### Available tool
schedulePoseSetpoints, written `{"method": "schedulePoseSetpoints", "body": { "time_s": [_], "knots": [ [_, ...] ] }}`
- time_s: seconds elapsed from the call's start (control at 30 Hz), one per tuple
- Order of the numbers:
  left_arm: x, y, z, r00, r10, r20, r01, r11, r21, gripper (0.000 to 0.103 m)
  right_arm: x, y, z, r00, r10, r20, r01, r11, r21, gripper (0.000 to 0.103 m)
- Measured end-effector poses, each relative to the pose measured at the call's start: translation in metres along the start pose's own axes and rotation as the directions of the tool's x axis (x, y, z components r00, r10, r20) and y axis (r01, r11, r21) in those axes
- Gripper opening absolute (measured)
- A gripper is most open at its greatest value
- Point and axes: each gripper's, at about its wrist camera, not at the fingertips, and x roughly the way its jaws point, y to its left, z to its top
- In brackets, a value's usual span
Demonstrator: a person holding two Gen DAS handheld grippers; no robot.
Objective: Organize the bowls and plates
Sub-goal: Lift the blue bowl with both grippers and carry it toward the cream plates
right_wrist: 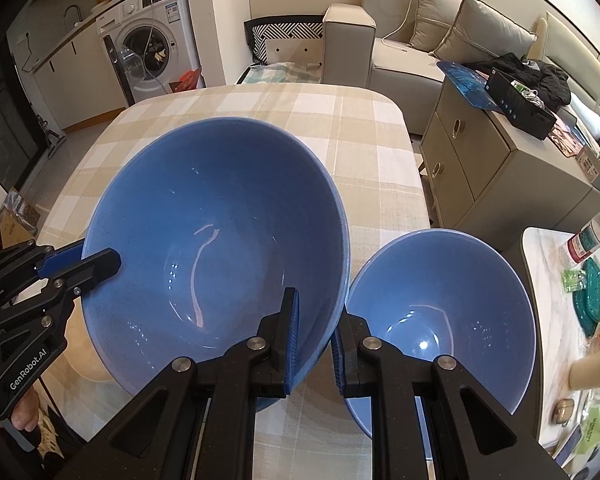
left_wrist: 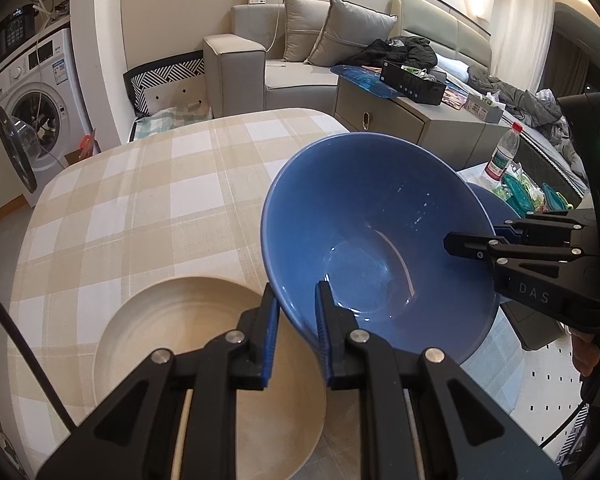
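Gripping large blue bowl (right_wrist: 220, 240) (both grippers)

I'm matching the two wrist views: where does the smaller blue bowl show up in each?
Left wrist view: only a sliver of the smaller blue bowl shows at right centre, behind the large blue bowl.
Right wrist view: the smaller blue bowl sits in full at lower right, beside the large one.
Shared landmark: the washing machine, upper left in both.
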Motion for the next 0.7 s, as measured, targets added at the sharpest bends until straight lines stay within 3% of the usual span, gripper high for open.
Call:
{"method": "schedulePoseSetpoints", "body": {
  "time_s": [0.7],
  "knots": [
    [0.014,-0.006,-0.009,0.999,0.012,-0.031,-0.011,1.0,0.026,0.017,0.009,0.006,-0.003,0.996,-0.087,-0.012,0.086,0.994,-0.064,0.014]
  ]
}}
